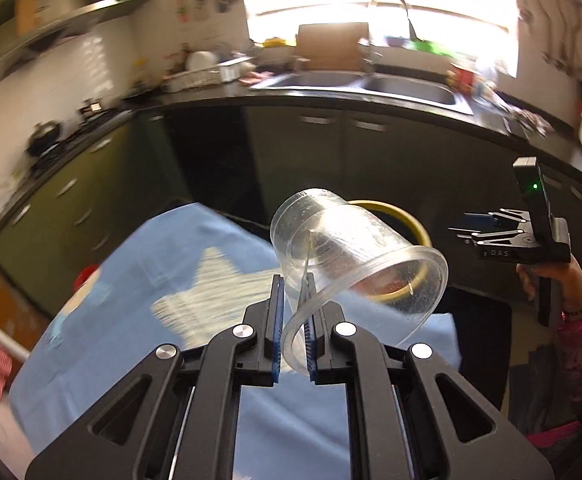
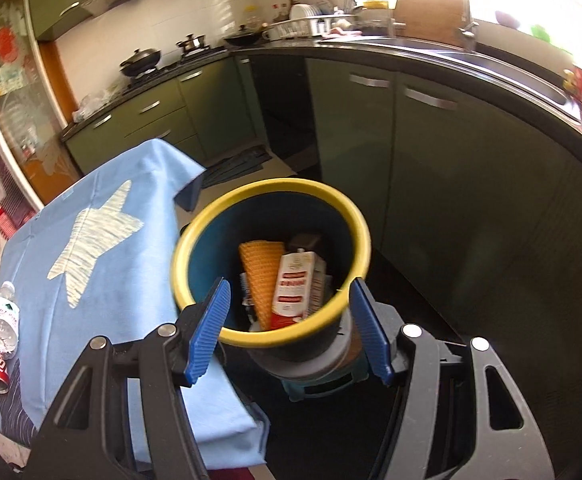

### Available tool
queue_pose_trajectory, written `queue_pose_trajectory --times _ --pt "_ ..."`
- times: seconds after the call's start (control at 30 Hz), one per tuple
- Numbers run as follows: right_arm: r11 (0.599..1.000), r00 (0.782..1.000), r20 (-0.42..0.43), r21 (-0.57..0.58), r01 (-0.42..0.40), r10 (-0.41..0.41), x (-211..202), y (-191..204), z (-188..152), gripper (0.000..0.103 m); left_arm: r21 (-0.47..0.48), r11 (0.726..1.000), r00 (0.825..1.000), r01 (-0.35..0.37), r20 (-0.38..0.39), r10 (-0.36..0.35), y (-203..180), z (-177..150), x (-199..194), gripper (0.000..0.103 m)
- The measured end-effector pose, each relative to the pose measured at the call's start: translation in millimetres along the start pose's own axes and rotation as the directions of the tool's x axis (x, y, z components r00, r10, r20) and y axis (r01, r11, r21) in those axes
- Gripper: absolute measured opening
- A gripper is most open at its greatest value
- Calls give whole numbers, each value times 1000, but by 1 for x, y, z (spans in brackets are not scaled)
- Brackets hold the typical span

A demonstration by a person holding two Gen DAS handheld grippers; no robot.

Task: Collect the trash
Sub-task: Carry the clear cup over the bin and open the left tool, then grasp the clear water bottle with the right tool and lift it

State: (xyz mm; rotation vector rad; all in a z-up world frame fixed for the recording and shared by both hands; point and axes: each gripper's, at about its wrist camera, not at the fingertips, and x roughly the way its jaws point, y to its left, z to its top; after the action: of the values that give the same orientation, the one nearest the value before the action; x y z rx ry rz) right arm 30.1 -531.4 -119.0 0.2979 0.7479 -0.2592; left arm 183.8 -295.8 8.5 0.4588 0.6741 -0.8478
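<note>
Pinching only the thin rim, the left gripper [image 1: 294,320] holds the clear plastic cup [image 1: 355,260] tilted, seemingly before the yellow-rimmed bin [image 2: 271,264]; it could twist free and miss. The right gripper [image 2: 291,328], jaws apart, hovers empty near the bin.
</note>
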Motion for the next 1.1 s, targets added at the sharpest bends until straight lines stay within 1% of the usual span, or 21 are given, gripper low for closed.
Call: queue_pose_trajectory --times 0.07,0.13,0.2,0.27,0.3,0.33,0.37,0.4,0.43,0.5,0.6,0.63,0.67,0.7,0.77,0.8,0.9,0.97,1.0,1.07,1.1 --pt "1000 1000 8 18 14 -14 -5 -13 -4 59 30 998 999 48 -20 -47 -23 17 25 10" --pt "999 1000 8 31 26 -27 -7 -23 -8 59 58 995 996 79 -47 -76 -46 37 59 10" --pt "998 999 3 46 43 -43 -8 -34 -13 59 84 993 995 78 -65 -73 -61 52 90 10" --pt "996 998 -2 63 57 -57 -9 -44 -17 61 87 993 993 80 -95 -72 -74 66 127 11" --pt "995 998 -6 74 61 -60 -9 -49 -19 65 81 993 992 81 -108 -72 -78 71 144 14" --pt "995 998 -8 82 63 -63 -9 -52 -20 67 70 995 991 69 -119 -60 -80 77 163 21" --pt "994 998 -12 89 66 -66 -10 -56 -22 67 68 996 991 52 -127 -43 -81 80 177 45" --pt "993 998 -16 91 70 -69 -10 -58 -23 67 69 997 991 32 -130 -23 -83 83 188 66" --pt "993 997 -18 89 74 -73 -10 -59 -23 67 68 998 992 10 -125 -2 -86 85 197 69" --pt "993 996 -17 85 85 -84 -12 -61 -24 68 60 998 992 0 -124 7 -86 87 201 69" --pt "994 997 -16 79 81 -80 -12 -60 -22 70 -3 1000 995 13 -99 -14 -70 90 174 70" --pt "994 997 -15 76 76 -75 -12 -57 -21 71 -14 1000 998 9 -67 -10 -62 89 153 72" --pt "995 998 -18 69 69 -67 -11 -54 -20 71 -26 1000 999 1 -33 -2 -57 89 134 77" --pt "996 998 -19 59 60 -59 -10 -50 -19 71 -46 999 1000 -13 19 14 -49 88 108 84" --pt "998 999 -18 34 45 -44 -8 -38 -16 71 -75 996 994 -41 94 48 -33 83 68 91" --pt "999 999 -20 19 34 -33 -7 -31 -15 71 -99 994 989 -53 135 66 -24 77 43 93" --pt "1000 1000 -29 -23 0 -1 -5 -8 -9 72 -156 985 978 -77 180 105 -2 53 -8 97" --pt "997 999 -41 -66 -26 23 -5 11 -5 73 -198 974 969 -111 197 151 16 32 -38 98" --pt "995 998 -48 -88 -37 33 -4 21 -3 74 -222 965 962 -141 201 186 24 16 -54 98" --pt "988 996 -69 -136 -71 62 -2 45 1 75 -260 950 955 -172 191 226 38 -12 -78 98" --pt "982 993 -88 -161 -95 81 -1 58 3 76 -286 938 951 -194 181 252 46 -26 -88 98"
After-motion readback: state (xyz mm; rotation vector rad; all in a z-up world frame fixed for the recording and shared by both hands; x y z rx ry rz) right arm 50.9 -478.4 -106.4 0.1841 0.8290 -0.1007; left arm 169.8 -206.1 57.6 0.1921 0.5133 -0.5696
